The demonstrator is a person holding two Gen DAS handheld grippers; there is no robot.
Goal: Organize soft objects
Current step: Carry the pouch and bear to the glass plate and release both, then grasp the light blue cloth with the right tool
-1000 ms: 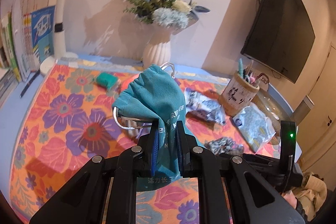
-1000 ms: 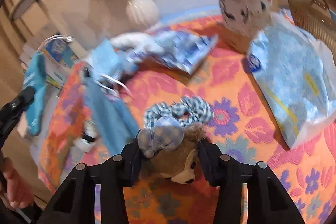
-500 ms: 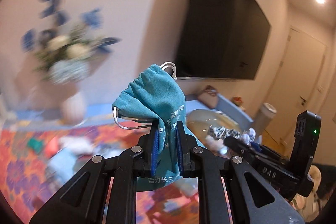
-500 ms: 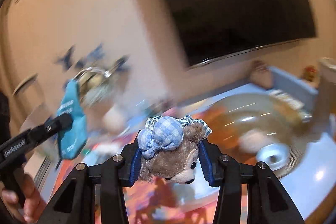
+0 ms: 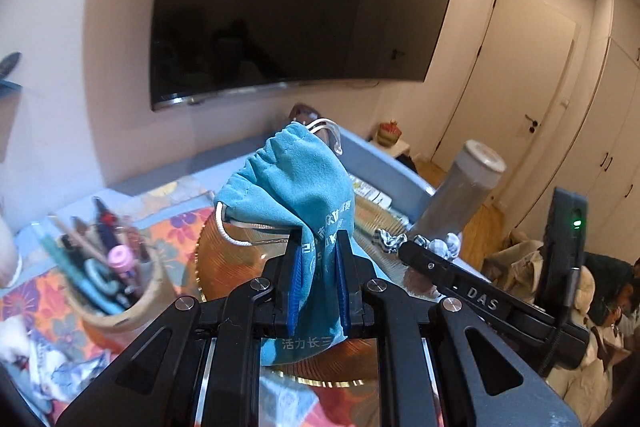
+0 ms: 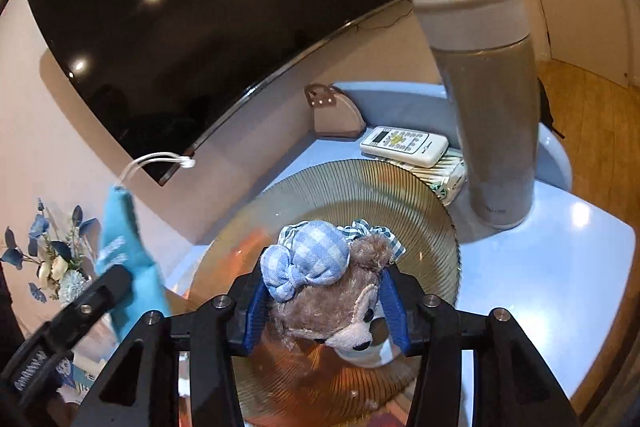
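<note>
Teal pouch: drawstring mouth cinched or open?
Cinched. The teal pouch is gathered into tight pleats at its top with the white cord looping out; left gripper clamps its lower half.

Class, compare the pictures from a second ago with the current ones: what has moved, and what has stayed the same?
Both grippers swung from the floral cloth to above the ribbed glass plate. The right gripper, its jaws just opening slightly, still brackets the plush bear. The left gripper still pinches the teal pouch, jaws just easing.

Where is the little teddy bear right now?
In the right wrist view, the teddy bear sits between the right tool's blue pads, above the ribbed glass plate, left of the tall grey bottle.
</note>
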